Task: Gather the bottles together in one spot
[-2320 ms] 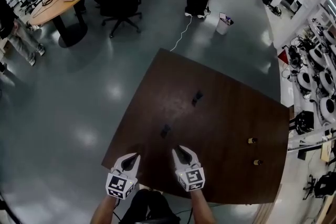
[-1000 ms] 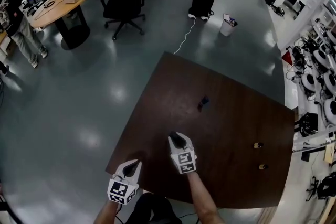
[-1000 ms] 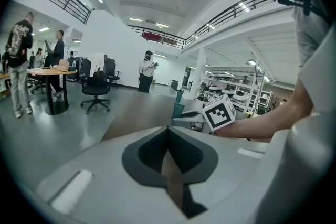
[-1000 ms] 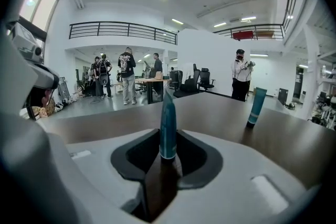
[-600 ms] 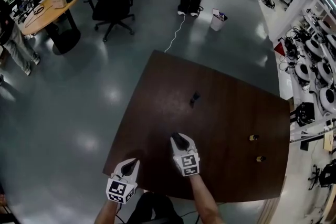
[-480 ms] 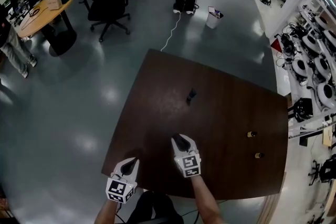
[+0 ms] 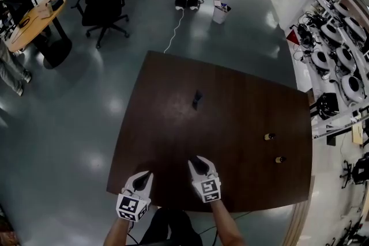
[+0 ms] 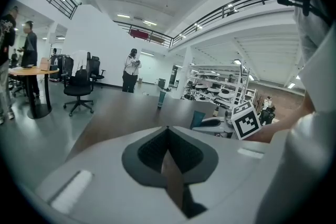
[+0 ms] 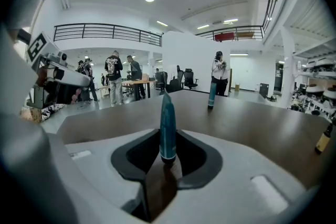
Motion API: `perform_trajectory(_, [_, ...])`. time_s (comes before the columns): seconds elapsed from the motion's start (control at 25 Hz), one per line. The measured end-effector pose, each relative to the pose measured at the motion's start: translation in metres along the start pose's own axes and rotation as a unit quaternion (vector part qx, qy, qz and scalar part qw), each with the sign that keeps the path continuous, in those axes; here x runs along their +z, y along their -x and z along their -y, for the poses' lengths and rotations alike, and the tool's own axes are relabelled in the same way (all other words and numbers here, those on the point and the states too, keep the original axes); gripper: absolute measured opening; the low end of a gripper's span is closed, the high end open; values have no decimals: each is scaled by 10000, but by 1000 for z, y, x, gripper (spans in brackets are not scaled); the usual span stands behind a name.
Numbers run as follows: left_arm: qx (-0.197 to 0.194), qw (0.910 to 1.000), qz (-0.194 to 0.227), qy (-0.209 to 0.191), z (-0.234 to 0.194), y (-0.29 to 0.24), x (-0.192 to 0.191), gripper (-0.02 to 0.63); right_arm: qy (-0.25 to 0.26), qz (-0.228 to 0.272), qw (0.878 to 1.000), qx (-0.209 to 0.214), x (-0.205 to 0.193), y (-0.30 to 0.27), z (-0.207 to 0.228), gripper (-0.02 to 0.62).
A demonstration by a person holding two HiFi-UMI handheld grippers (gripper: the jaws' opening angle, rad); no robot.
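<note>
Right gripper view: right gripper (image 9: 167, 161) clamped on an upright teal bottle (image 9: 167, 128) over the near table (image 7: 167, 129) edge. Left gripper (image 7: 143, 179) pressed together, empty. Second teal bottle (image 7: 196, 99) far, mid-table; two brown bottles (image 7: 268, 136) at right.

Dark brown table (image 7: 173, 124), teal tube (image 7: 197, 98) upright mid-table, two small bottles (image 7: 269, 136) (image 7: 280, 159) at right

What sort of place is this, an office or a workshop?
Probably a large open lab or workshop hall: office chairs and a round table, racks of equipment along one side, and a railed mezzanine overhead.
</note>
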State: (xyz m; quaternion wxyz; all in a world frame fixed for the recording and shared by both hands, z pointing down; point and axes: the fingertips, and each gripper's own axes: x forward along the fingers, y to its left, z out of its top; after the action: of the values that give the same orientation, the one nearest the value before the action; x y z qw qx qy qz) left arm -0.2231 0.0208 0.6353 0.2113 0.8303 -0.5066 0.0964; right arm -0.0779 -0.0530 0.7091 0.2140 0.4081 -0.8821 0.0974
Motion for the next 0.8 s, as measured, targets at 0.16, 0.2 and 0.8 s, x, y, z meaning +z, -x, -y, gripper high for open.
perform_trajectory(0.16, [-72, 9999, -67, -32, 7, -4, -3, 2, -41, -8, 10000, 30, -10, 3, -3, 98])
perform_trajectory(0.2, [-82, 9999, -74, -33, 8, -5, -3, 0, -43, -15, 10000, 35, -12, 3, -4, 98])
perform_trajectory(0.8, [-86, 9998, -155, 33, 6, -6, -5, 2, 117, -16, 9999, 70, -22, 5, -10, 100])
